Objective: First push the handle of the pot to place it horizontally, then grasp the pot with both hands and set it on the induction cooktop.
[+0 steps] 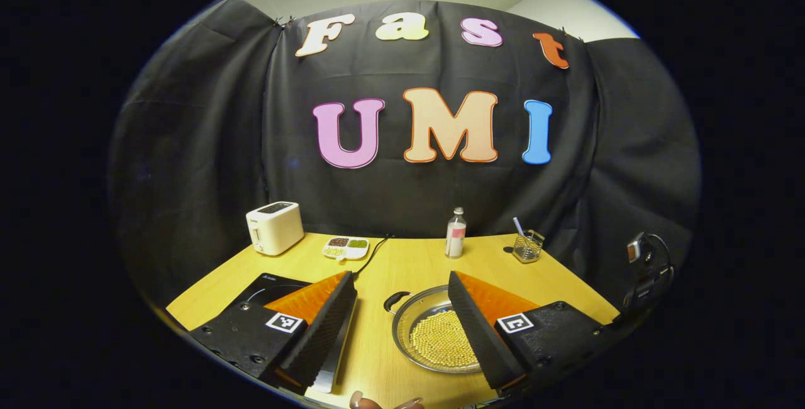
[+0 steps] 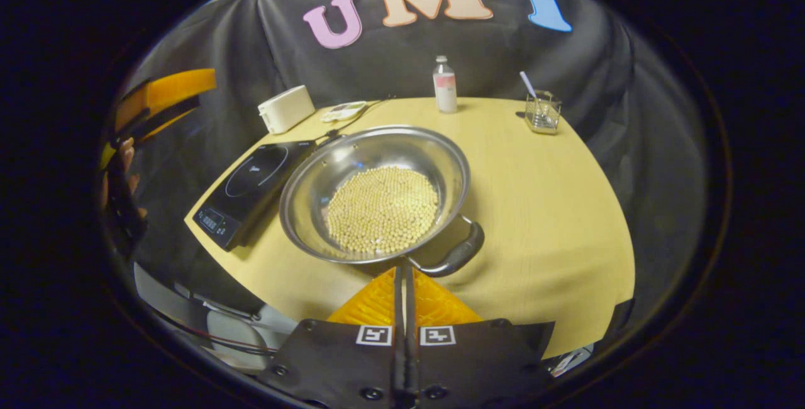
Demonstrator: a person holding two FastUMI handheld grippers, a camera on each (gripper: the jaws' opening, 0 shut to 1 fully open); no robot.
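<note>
Right hand-held gripper closed at the pot's near rim; left one open above the table.

The right hand-held gripper [image 2: 402, 283] had its fingers pressed together just below the near rim of the pot [image 2: 375, 192], beside its dark curved handle [image 2: 454, 257]; whether they pinched the rim could not be told. The left hand-held gripper [image 1: 402, 318] stood wide open, its ridged fingers [image 1: 327, 327] spread over the table [image 1: 402, 258]. The pot was round, shiny metal, holding a layer of small pale beans [image 2: 382, 209]. It sat just beside the flat black cooktop [image 2: 248, 192], which lay at the table's left edge. Bare wood lay open to the right. Along the far edge stood a white toaster [image 2: 286, 109], a divided dish [image 1: 346, 247], a bottle [image 2: 444, 85] and a glass cup [image 2: 543, 112].
</note>
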